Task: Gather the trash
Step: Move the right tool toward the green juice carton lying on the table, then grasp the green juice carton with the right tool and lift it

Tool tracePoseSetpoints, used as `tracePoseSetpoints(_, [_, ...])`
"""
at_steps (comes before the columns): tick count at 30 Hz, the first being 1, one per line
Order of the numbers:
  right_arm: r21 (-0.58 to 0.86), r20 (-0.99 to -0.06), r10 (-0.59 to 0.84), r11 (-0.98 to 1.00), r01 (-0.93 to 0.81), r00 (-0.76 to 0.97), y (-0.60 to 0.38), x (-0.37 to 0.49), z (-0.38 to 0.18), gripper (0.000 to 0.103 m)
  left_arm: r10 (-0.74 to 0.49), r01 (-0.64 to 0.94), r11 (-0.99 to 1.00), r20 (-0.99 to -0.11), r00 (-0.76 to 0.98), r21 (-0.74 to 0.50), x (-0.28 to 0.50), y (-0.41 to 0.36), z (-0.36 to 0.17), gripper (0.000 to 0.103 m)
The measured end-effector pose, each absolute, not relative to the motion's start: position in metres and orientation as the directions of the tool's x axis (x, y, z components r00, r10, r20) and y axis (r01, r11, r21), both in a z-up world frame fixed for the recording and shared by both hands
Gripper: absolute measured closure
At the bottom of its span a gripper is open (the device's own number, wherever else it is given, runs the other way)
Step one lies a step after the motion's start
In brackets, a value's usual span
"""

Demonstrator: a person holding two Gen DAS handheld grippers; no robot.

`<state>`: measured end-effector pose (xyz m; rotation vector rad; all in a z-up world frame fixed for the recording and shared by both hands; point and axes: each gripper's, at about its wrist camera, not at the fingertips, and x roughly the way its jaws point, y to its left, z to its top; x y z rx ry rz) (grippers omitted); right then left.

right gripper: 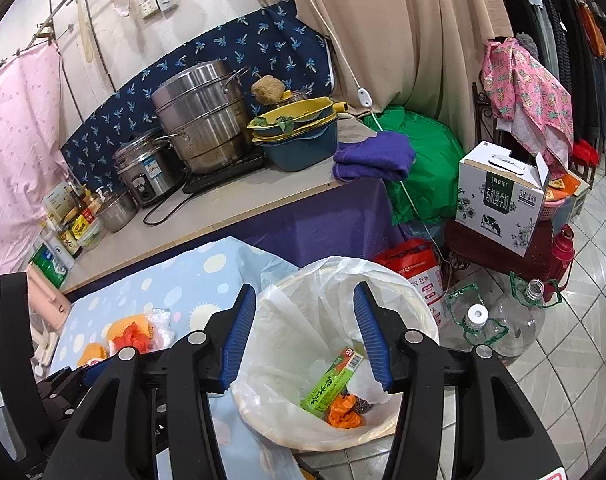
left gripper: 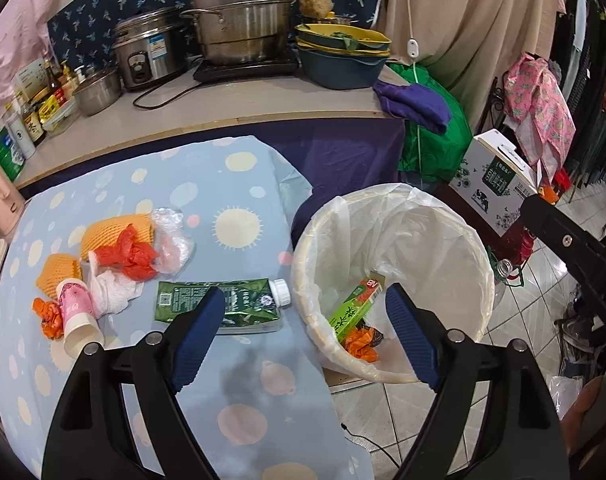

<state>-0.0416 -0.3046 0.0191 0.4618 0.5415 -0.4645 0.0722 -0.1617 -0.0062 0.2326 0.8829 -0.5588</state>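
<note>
Taking the trash bin (left gripper: 395, 280) as the anchor here, going left to right. Farthest left of it, on the dotted blue cloth (left gripper: 231, 184) that covers the low table, you've got the leftover litter: a pink paper cup (left gripper: 79, 312) lying on its side, two orange foam fruit nets (left gripper: 115, 232) behind it, a crumpled white tissue (left gripper: 111, 288) and a scrunched red-orange plastic scrap (left gripper: 129, 256) with some clear plastic film (left gripper: 171, 240) beside it. Closer to the bin, just left of its rim, a flattened green bottle (left gripper: 223, 304) with a white cap lies on the cloth, cap pointing toward the bin.

Your left gripper (left gripper: 307, 328) hangs over the gap between that bottle and the bin, jaws spread wide, nothing between them. One pad sits over the bottle in the picture, the other over the bin's mouth; can't tell if the first one touches the bottle.

The bin itself stands on the tiled floor right against the table edge, lined with a white bag. Inside at the bottom: a green carton (right gripper: 331, 384), an orange crumpled scrap (right gripper: 343, 412), something dark next to it and a bit of white paper.

Your right gripper (right gripper: 303, 340) is above the bin's opening, jaws roughly half open, holding nothing.

Right of the bin on the floor are clear plastic jugs (right gripper: 503, 328) and a milk box (right gripper: 499, 204) behind them.
</note>
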Motion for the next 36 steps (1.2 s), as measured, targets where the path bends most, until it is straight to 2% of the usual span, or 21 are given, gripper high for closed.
tracePoseSetpoints(7, [0.280, -0.584, -0.263, 0.822, 0.495, 0.768, -0.288, -0.030, 0.017, 0.044, -0.332, 0.488, 0.872, -0.790, 0.516, -0.048, 0.080, -0.135, -0.010, 0.023])
tracePoseSetpoints(10, [0.276, -0.590, -0.246, 0.833, 0.479, 0.769, -0.281, -0.024, 0.015, 0.042, -0.316, 0.456, 0.888, -0.790, 0.526, -0.051, 0.084, -0.122, -0.012, 0.016])
tracePoseSetpoints(22, [0.237, -0.629, -0.154, 0.896, 0.376, 0.762, -0.238, 0.012, 0.001, 0.032, -0.222, 0.311, 0.949, -0.811, 0.541, -0.052, 0.102, -0.053, -0.023, 0.014])
tracePoseSetpoints(30, [0.193, -0.682, -0.067, 0.944, 0.267, 0.728, -0.205, 0.051, -0.024, 0.031, -0.157, 0.208, 0.977, -0.834, 0.529, -0.052, 0.115, -0.005, -0.040, 0.014])
tracePoseSetpoints(36, [0.139, -0.730, 0.022, 0.983, 0.117, 0.683, -0.175, 0.090, -0.045, 0.030, -0.115, 0.144, 0.988, -0.854, 0.508, -0.047, 0.122, 0.026, -0.056, 0.014])
